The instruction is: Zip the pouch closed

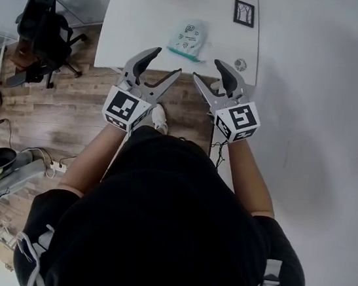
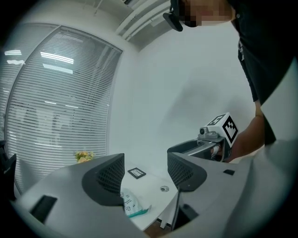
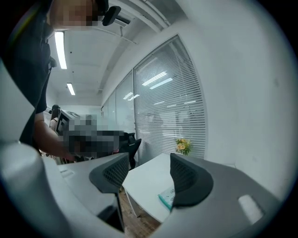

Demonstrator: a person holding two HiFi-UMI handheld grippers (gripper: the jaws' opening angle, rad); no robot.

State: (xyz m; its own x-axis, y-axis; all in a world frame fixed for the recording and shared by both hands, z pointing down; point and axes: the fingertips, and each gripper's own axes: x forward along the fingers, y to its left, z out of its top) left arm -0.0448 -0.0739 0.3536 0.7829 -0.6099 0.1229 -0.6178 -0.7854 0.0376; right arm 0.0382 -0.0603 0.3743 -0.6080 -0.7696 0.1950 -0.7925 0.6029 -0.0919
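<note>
Head view: the pouch [image 1: 188, 39] lies on the table [image 1: 137, 14], at twelve o'clock from the left gripper [image 1: 166, 62] and right gripper [image 1: 207, 70] (both short of the table). Left gripper view: jaws apart, pouch at six o'clock. Right gripper view: jaws apart, nothing held.

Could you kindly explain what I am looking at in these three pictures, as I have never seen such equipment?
No robot here: a person holds a two-fingered gripper in each hand, the left gripper and the right gripper. One picture comes from a camera on the person's head, looking down; the other two from cameras riding on each gripper, looking along its fingers. On the white table lie a small pouch, a framed card and a small round disc. Both grippers hover near the table's front edge, fingers apart, holding nothing.
</note>
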